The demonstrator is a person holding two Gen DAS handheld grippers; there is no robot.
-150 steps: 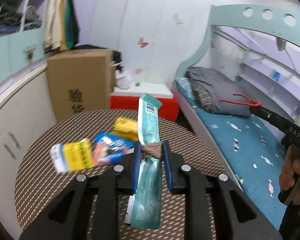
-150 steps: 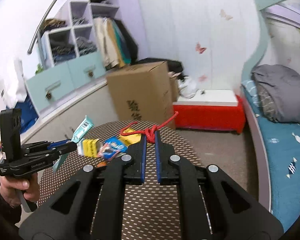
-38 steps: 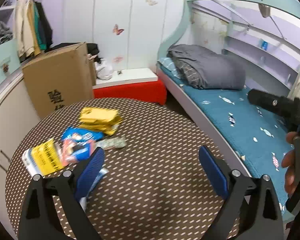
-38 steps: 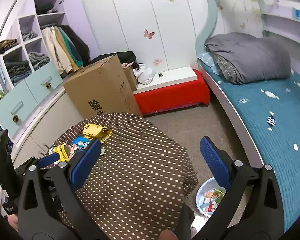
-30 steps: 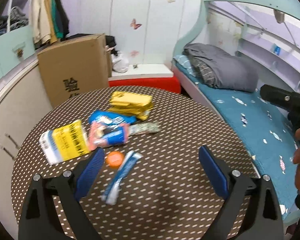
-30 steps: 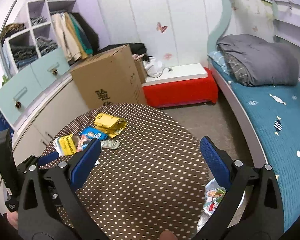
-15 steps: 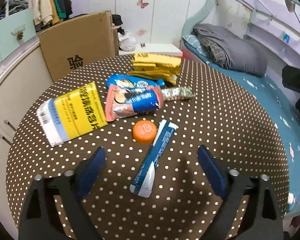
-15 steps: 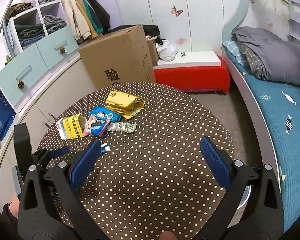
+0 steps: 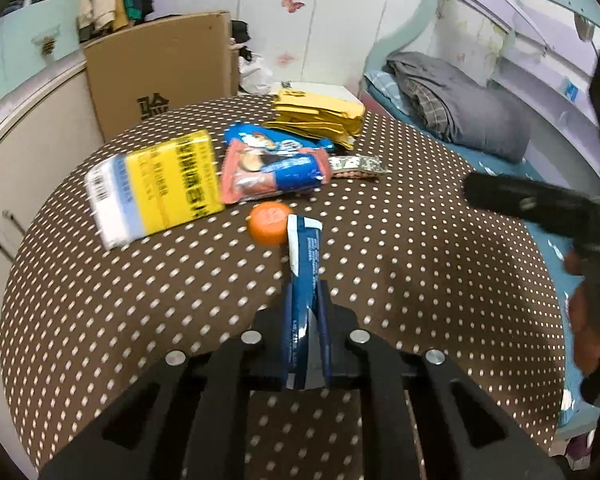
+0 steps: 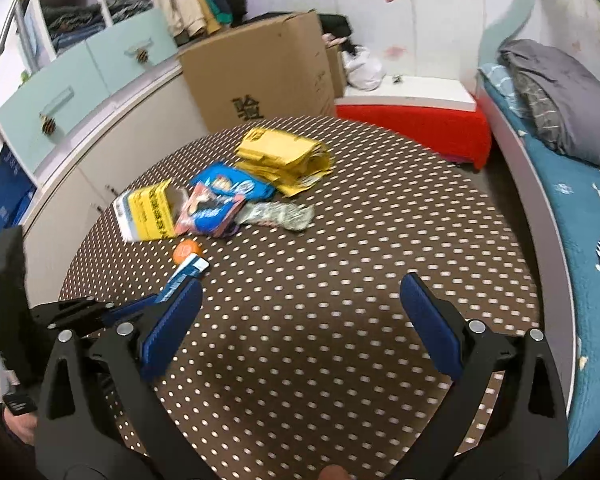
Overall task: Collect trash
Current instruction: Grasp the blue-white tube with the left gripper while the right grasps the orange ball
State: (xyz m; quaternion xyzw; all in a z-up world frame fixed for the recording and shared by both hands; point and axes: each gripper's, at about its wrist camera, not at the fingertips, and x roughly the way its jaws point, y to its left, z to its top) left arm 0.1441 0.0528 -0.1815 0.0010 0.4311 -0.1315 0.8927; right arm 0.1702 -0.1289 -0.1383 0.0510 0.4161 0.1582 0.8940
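Open polka-dot cloth is seen across the right and near parts of the round table (image 10: 380, 240), where a gripper's passage is left unobstructed. The far-left part is crowded by a yellow packet (image 9: 160, 184), a pink-and-blue wrapper (image 9: 272, 176), a blue wrapper (image 9: 276, 142), a silver wrapper (image 9: 356, 166) and a yellow bag stack (image 9: 320, 118), all touching or overlapping. An orange cap (image 9: 270, 224) lies just in front, apparently touched by the blue sachet (image 9: 304, 264), though blur prevents certainty. The far edge is hemmed by a cardboard box (image 10: 260, 68); the right side is bounded by the bed (image 10: 580, 200).
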